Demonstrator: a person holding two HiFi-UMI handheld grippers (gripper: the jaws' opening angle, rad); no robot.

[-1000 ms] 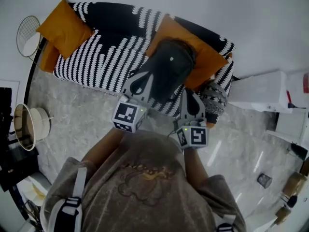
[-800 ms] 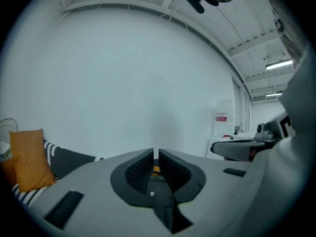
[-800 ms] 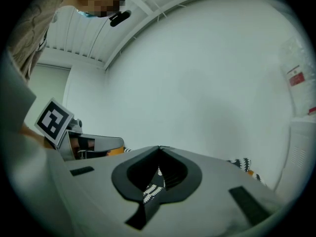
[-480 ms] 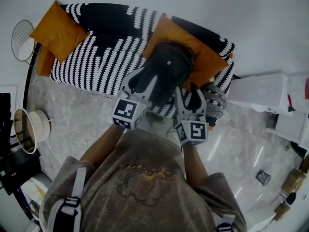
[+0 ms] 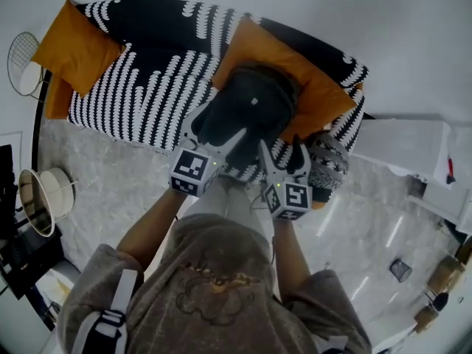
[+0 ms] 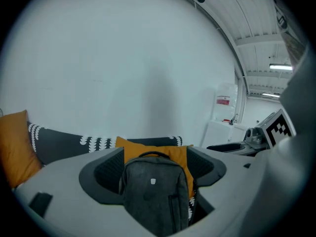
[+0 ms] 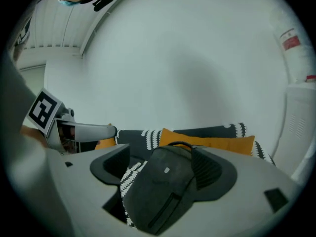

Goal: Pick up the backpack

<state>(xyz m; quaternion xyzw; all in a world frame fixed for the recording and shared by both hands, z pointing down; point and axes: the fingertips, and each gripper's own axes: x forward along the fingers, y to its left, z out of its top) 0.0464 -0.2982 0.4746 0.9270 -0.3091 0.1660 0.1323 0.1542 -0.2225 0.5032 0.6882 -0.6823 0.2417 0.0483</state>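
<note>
A dark grey backpack (image 5: 247,109) stands upright on a black-and-white patterned sofa (image 5: 140,87), leaning back on an orange cushion (image 5: 302,76). My left gripper (image 5: 214,129) hangs just in front of the backpack's lower left, its jaws opening wide. My right gripper (image 5: 282,150) is at the lower right, jaws also opening. Neither touches the bag. In the left gripper view the backpack (image 6: 153,194) shows between the spread jaws of the gripper (image 6: 155,168), some way beyond them. The right gripper view shows the backpack (image 7: 158,194) the same way, framed by that gripper (image 7: 163,171).
A second orange cushion (image 5: 70,46) lies at the sofa's left end. A grey patterned knit cushion (image 5: 330,162) sits by the sofa's right end, with a white cabinet (image 5: 402,146) beyond it. A wire side table (image 5: 22,65) and a round basket (image 5: 40,201) stand at the left on the marble floor.
Both grippers have moved forward and down toward the backpack. Their jaws, shut a second ago, now stand spread wide.
</note>
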